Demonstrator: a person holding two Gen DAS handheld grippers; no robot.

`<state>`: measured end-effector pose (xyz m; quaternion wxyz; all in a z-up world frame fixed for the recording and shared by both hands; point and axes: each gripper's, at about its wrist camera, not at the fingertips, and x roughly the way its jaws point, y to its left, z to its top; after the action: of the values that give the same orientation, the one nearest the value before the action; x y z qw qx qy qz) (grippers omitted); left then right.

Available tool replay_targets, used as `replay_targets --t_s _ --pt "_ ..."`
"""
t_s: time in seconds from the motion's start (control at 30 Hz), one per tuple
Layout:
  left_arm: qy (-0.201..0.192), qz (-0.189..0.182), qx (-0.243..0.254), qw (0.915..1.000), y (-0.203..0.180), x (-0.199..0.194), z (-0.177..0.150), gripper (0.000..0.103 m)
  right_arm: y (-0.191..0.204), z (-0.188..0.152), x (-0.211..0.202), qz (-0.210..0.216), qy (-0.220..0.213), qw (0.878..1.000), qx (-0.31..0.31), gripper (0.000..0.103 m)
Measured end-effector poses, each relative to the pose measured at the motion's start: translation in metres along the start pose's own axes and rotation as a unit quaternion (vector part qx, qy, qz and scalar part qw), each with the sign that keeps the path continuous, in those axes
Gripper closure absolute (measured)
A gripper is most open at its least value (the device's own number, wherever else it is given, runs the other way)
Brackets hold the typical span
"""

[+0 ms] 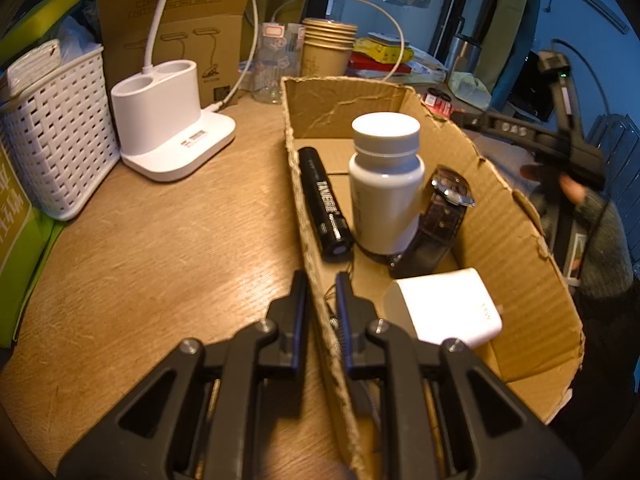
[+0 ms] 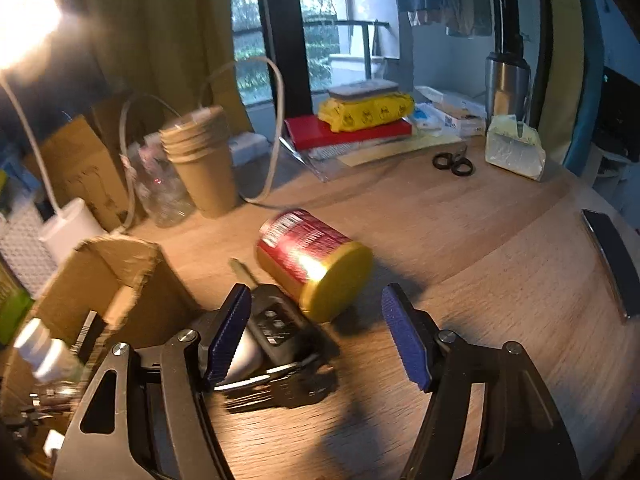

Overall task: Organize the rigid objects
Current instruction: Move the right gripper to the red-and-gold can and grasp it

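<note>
Wooden table (image 2: 460, 240) with cardboard box (image 1: 520, 248), can (image 2: 312, 260).

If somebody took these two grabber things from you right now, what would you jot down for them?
Left gripper: clamped on the cardboard box wall, steadying it.
Right gripper: open, empty, hovering over the table.
In the box: black flashlight, white bottle, watch, white charger.
Left on the table: red can lying on its side, and a black gadget beside the box.
Probably the can next.
</note>
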<state>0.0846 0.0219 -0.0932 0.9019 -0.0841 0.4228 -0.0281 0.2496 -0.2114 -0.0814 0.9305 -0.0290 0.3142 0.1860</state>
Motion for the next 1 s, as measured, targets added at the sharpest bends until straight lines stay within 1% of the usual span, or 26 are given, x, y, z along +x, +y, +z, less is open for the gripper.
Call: replay_targets --t_s 0.17,0.27,0.3,0.4,0.5,0.8,0.87,0.9,0.93,1.0 --pt "0.000 0.000 0.000 1.0000 0.000 0.000 0.000 0.088 -0.003 0.006 0.012 -0.011 0.005 1.000 -0.014 0.032" --pt "0.000 0.000 0.000 1.0000 0.000 0.000 0.000 0.088 -0.006 0.011 0.021 0.007 0.014 1.000 -0.014 0.031" --pt "0.000 0.000 0.000 1.0000 0.000 0.000 0.000 0.088 -0.007 0.013 0.026 0.018 0.025 0.999 -0.012 0.031" --pt "0.000 0.000 0.000 1.0000 0.000 0.000 0.000 0.088 -0.009 0.017 0.035 0.015 0.031 0.999 -0.014 0.031" --pt "0.000 0.000 0.000 1.0000 0.000 0.000 0.000 0.088 -0.008 0.020 0.042 0.023 0.044 0.999 -0.018 0.030" --pt "-0.001 0.000 0.001 1.0000 0.000 0.000 0.000 0.088 -0.014 0.031 0.054 0.026 0.039 0.999 -0.019 0.030" --pt "-0.001 0.000 0.001 1.0000 0.000 0.000 0.000 0.088 -0.015 0.034 0.057 0.022 0.040 0.999 -0.022 0.027" --pt "-0.001 0.000 0.001 1.0000 0.000 0.000 0.000 0.088 -0.016 0.034 0.058 0.017 0.039 0.999 -0.023 0.023" --pt "-0.001 0.000 0.001 1.0000 0.000 0.000 0.000 0.088 -0.016 0.035 0.058 0.018 0.037 0.999 -0.024 0.021" --pt "-0.001 0.000 0.001 1.0000 0.000 0.000 0.000 0.088 -0.018 0.036 0.059 0.026 0.037 0.999 -0.021 0.021"
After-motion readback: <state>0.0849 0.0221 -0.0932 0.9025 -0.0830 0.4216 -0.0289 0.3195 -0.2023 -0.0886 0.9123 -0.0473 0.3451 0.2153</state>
